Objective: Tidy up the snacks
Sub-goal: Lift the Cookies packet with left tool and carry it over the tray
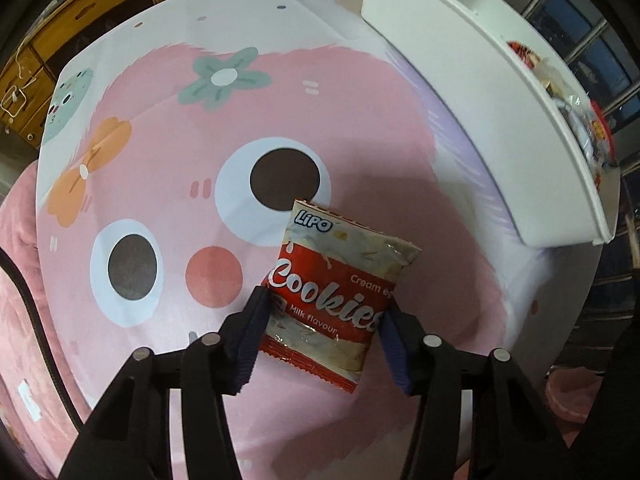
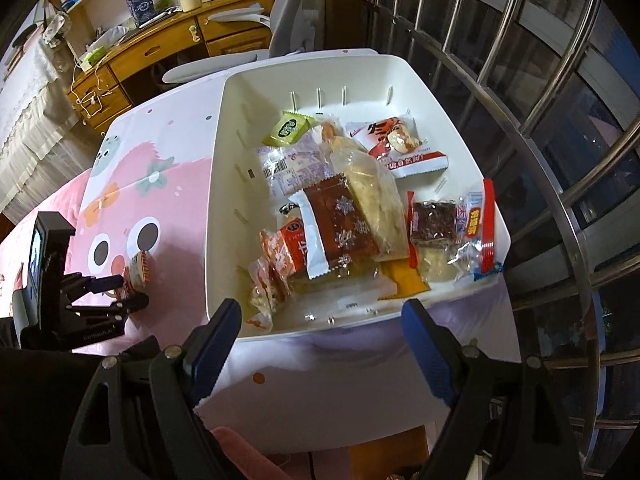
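Cookie packet in your left gripper (image 1: 324, 316), white bin (image 2: 216, 200) waiting.

Your left jaws pinch the cookie packet (image 1: 340, 292) by its side edges, above the pink desk (image 1: 160, 140), beside the bin. That thin grip could let it twist or slip free during the carry. Your right gripper (image 2: 320, 344) hovers at the bin's near rim, jaws wide and empty.

Left gripper (image 1: 325, 312) jaws clamped on something; right gripper (image 2: 320, 322) jaws spread, holding nothing.
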Demonstrator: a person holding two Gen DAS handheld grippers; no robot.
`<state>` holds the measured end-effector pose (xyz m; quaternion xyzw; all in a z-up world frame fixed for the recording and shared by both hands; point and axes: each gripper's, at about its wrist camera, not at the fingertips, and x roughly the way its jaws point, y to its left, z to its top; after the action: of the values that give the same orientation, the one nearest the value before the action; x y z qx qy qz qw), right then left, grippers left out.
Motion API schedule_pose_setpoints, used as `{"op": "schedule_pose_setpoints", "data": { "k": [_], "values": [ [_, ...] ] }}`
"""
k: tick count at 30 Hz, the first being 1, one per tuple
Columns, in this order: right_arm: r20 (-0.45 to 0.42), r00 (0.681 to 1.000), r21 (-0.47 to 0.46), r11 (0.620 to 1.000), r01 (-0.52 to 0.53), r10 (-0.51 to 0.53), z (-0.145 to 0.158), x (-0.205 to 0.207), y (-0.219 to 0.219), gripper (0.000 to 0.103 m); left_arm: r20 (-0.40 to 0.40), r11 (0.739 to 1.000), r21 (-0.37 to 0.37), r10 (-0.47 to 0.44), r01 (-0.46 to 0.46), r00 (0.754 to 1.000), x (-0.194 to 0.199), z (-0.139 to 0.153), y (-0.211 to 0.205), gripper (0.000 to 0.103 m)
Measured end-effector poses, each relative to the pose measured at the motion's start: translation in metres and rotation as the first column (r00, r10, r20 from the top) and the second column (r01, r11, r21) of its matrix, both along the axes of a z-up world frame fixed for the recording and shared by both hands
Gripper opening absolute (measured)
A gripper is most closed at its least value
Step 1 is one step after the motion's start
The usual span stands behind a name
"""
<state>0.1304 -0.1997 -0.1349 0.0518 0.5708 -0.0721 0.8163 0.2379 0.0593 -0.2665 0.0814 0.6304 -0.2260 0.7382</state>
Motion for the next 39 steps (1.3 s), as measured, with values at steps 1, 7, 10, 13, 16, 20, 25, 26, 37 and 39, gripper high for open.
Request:
{"op": "schedule_pose_setpoints", "data": {
  "k": [1,7,10,13,16,20,25,26,37,39],
  "values": [
    [-0.001,1.0,0.0,1.0,-0.001,0.001,0.0,0.0,0.0,0.083,0.001,1.0,-0.007,0.008,-0.008,1.0,0.0,0.0,0.002,0.045],
    [0.0,1.0,0.004,1.0,0.001,-0.001,0.0,-0.001,-0.004,0.083,0.027,0.999,0.011,0.037,-0.037,0.999,0.002,-0.001,-0.003,0.034],
    [0.006,1.0,0.007,1.0,0.0,0.0,0.001,-0.001,-0.009,0.083,0.036,0.997,0.021,0.071,-0.072,0.997,0.003,-0.002,-0.004,0.018],
    [0.011,1.0,0.01,1.0,-0.009,0.009,0.002,-0.002,-0.014,0.083,0.038,0.993,0.029,0.109,-0.11,0.993,0.005,-0.002,-0.002,0.013],
    [0.016,1.0,0.014,1.0,-0.026,0.026,0.004,-0.003,-0.021,0.083,0.057,0.99,0.038,0.136,-0.139,0.989,0.004,0.001,-0.008,0.012],
    [0.023,0.999,0.016,0.999,-0.049,0.048,0.007,-0.005,-0.03,0.083,0.095,0.985,0.014,0.171,-0.173,0.981,0.005,0.022,-0.018,0.012],
    [0.035,0.996,0.023,0.997,-0.079,0.078,0.01,-0.009,-0.048,0.083,0.149,0.976,-0.043,0.216,-0.211,0.965,0.0,0.057,-0.035,0.012],
    [0.038,0.995,0.025,0.996,-0.088,0.087,0.011,-0.009,-0.052,0.083,0.16,0.974,-0.056,0.227,-0.221,0.961,-0.004,0.064,-0.037,0.012],
    [0.072,0.984,0.049,0.985,-0.166,0.162,0.014,-0.017,-0.103,0.083,0.22,0.954,-0.202,0.267,-0.223,0.938,-0.041,0.133,-0.126,0.013],
    [0.075,0.984,0.059,0.984,-0.169,0.164,0.014,-0.018,-0.114,0.083,0.218,0.955,-0.206,0.256,-0.212,0.942,-0.046,0.137,-0.143,0.013]
  ]
}}
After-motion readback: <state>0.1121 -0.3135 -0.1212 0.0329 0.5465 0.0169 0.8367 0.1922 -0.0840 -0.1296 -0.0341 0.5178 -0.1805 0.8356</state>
